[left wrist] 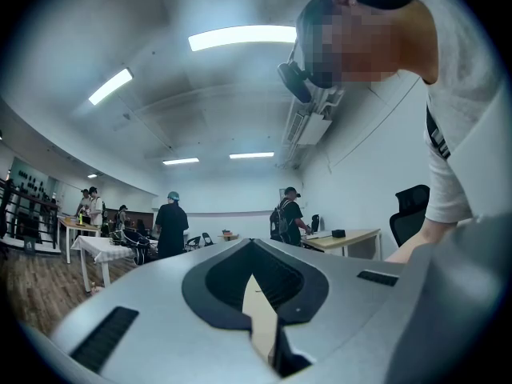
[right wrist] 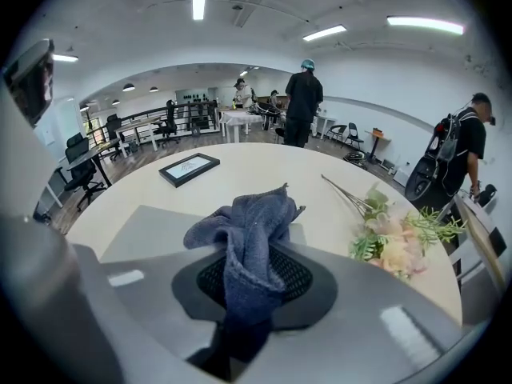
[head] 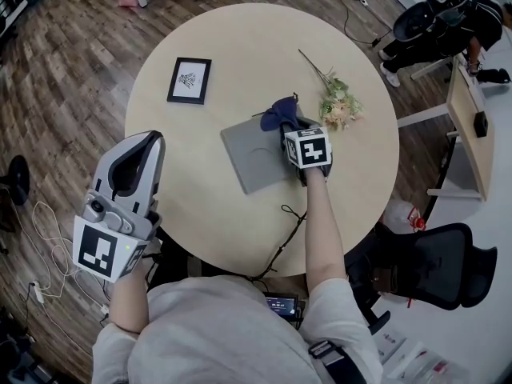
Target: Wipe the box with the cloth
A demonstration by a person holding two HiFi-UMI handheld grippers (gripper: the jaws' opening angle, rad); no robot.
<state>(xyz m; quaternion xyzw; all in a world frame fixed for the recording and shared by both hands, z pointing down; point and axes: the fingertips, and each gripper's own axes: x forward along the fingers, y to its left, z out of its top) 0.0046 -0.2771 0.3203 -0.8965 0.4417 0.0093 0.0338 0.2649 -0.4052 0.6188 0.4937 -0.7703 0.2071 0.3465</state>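
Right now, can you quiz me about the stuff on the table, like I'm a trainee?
1. True or false: the right gripper is shut on the cloth.
2. In the head view, which thing lies left of the box? A flowers, B frame, C mug.
3. What colour is the cloth?
Key: 1 true; 2 B; 3 blue.

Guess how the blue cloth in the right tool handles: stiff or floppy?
Probably floppy: the cloth bunches in loose folds above the right tool. Likely light: one pinch holds it all. Fuzzy weave should resist slipping out.
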